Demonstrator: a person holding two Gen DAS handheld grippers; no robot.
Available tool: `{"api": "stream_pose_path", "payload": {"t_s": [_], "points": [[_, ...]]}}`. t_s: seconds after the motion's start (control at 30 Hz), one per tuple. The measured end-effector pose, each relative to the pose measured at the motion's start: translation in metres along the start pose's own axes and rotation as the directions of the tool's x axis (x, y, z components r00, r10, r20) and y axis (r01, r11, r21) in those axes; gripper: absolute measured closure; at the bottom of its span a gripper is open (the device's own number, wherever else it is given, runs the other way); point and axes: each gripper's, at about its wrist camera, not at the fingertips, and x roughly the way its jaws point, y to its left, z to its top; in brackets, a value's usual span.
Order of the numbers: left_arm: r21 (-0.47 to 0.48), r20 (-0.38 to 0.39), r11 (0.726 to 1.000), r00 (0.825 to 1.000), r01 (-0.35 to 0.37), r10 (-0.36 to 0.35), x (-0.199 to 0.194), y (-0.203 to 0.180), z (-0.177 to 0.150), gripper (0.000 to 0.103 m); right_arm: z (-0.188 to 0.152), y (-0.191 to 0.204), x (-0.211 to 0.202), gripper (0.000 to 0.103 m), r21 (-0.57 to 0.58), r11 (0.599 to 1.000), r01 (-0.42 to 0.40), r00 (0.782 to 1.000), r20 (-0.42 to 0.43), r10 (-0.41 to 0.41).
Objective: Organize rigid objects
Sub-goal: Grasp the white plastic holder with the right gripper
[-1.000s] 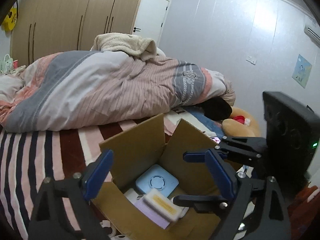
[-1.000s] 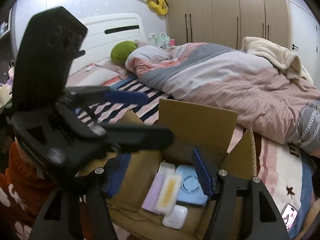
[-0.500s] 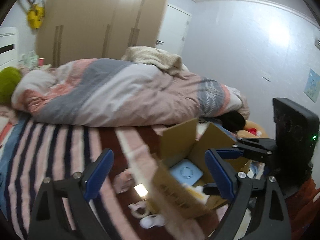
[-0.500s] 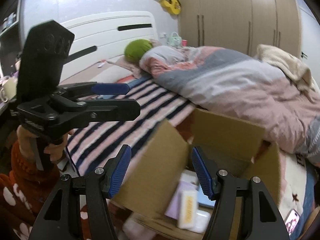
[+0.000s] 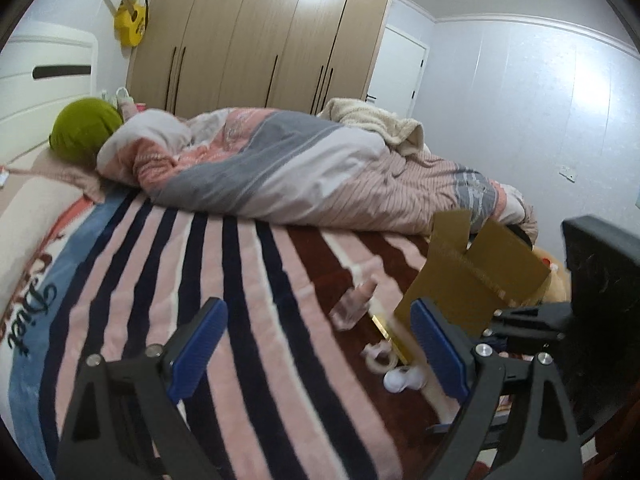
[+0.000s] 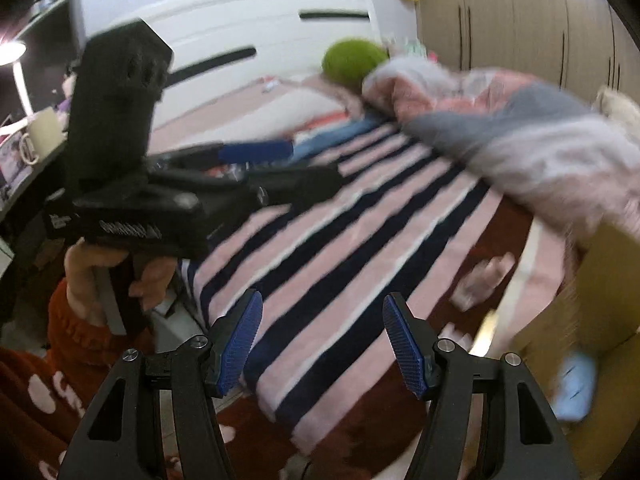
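Over the striped bed (image 5: 248,320), both tongs are hanging spread and empty: left tongs (image 5: 316,348), right tongs (image 6: 322,344). Cardboard box (image 5: 476,280) is sitting at three o'clock.

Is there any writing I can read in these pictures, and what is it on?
"Quiet": dark script on the blanket, cut off at the picture's left edge.
Larger reddish lettering above it: cropped, unreadable.
Raised lettering on the left gripper, on the side of its body: too blurred to read.
Nothing else legible.
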Motion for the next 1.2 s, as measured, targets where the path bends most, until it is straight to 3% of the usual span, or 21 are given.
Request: {"api": "stream_pose_path", "payload": {"t_s": [0.1,0.23,0.33,0.47,0.67,0.73,0.83,0.9,0.97,1.07,1.17,1.2], "points": [[-0.015,-0.022,1.000,1.000,0.006,-0.006,0.009,0.009,-0.018,0.011,-0.021,-0.008,0.023,0.044,0.061,0.997,0.051,0.998,-0.050,-0.048],[-0.047,-0.064,0.999,0.997,0.027,-0.030,0.025,0.018,-0.041,0.011,-0.050,-0.029,0.044,0.044,0.146,0.972,0.183,0.981,-0.092,-0.171],[-0.065,-0.093,0.997,0.995,0.033,-0.039,0.035,0.022,-0.053,0.011,-0.065,-0.045,0.052,0.044,0.195,0.935,0.296,0.954,-0.118,-0.277],[-0.076,-0.117,0.996,0.992,0.046,-0.055,0.043,0.025,-0.062,0.011,-0.079,-0.054,0.055,0.044,0.203,0.869,0.451,0.892,-0.124,-0.434],[-0.086,-0.114,0.995,0.991,0.059,-0.068,0.046,0.029,-0.063,0.011,-0.087,-0.061,0.067,0.044,0.219,0.843,0.491,0.870,-0.155,-0.467],[-0.085,-0.114,0.995,0.991,0.059,-0.069,0.046,0.029,-0.063,0.011,-0.088,-0.061,0.068,0.043,0.235,0.840,0.489,0.872,-0.156,-0.464],[-0.087,-0.114,0.994,0.991,0.061,-0.070,0.046,0.029,-0.063,0.011,-0.087,-0.053,0.067,0.043,0.239,0.883,0.403,0.915,-0.120,-0.385],[-0.089,-0.114,0.994,0.991,0.061,-0.071,0.046,0.029,-0.061,0.011,-0.085,-0.044,0.068,0.043,0.221,0.905,0.365,0.931,-0.100,-0.351],[-0.088,-0.111,0.994,0.991,0.062,-0.072,0.046,0.028,-0.059,0.011,-0.084,-0.041,0.069,0.043,0.211,0.904,0.371,0.929,-0.101,-0.357],[-0.084,-0.110,0.994,0.991,0.064,-0.073,0.045,0.028,-0.057,0.011,-0.085,-0.048,0.075,0.045,0.206,0.882,0.424,0.905,-0.134,-0.404],[-0.085,-0.117,0.994,0.991,0.062,-0.072,0.045,0.028,-0.057,0.011,-0.088,-0.053,0.075,0.077,0.229,0.889,0.396,0.917,-0.146,-0.371],[-0.086,-0.121,0.994,0.990,0.065,-0.076,0.045,0.027,-0.057,0.011,-0.087,-0.050,0.074,0.077,0.211,0.893,0.397,0.917,-0.137,-0.375]]}}
